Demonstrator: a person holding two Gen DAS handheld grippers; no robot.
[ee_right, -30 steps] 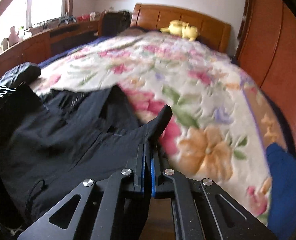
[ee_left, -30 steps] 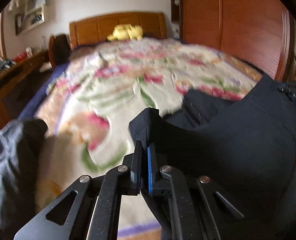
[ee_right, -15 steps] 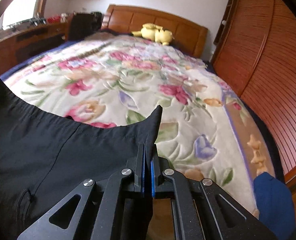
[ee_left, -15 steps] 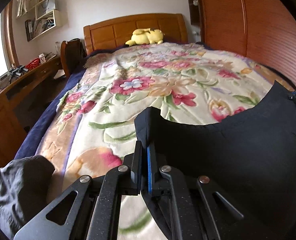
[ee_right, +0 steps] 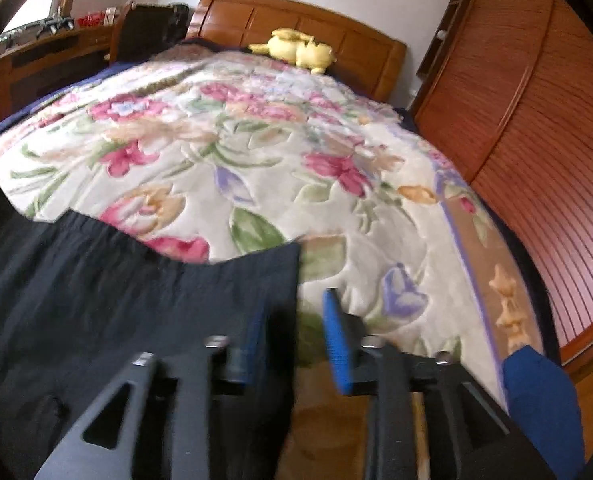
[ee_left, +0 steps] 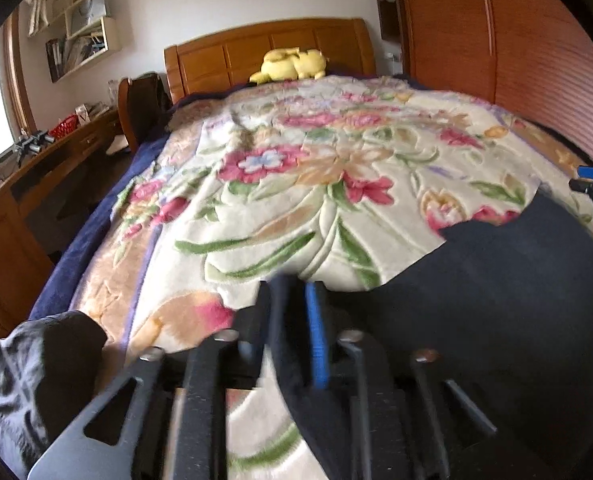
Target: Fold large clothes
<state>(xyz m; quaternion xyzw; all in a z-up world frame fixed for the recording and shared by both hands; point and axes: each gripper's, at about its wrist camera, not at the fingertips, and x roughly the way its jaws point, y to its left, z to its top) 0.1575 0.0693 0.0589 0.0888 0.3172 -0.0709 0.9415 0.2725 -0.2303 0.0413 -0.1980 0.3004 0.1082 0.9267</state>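
Two wrist views, one moment: dark garment [ee_left: 516, 300] spread at the foot of the bed [ee_left: 296, 208], its top edge lying on the floral blanket, lower part hanging off the bed edge toward the cameras. Left tongs [ee_left: 292, 320]: jaws opening, part-way apart, garment's left corner betw. them but pads seem no longer to press it; blur makes contact hard to confirm. Right tongs [ee_right: 296, 320]: jaws opening, wider gap; garment's right corner [ee_right: 280, 272] lies against the left pad, the blue right pad stands clear. Risks (judged): w/ both corners let go while much cloth hangs over the edge, the garment's own weight may drag it off the bed or pull the top edge crooked; the top edge already sags betw. the corners, so a fold made on it could come out skewed; a corner may cling to a pad and lift when the tongs withdraw, undoing the lay. View differences: left view alone shows a crumpled dark-grey cloth [ee_left: 28, 380] at the bed's near-left corner, wall shelves [ee_left: 80, 32] and the right tongs' tip at far right. Right view alone shows the gathered waistband [ee_right: 96, 228], a blue item [ee_right: 540, 400] at lower right, bare floor below the jaws. Both show yellow plush toy [ee_right: 296, 50] by the headboard.
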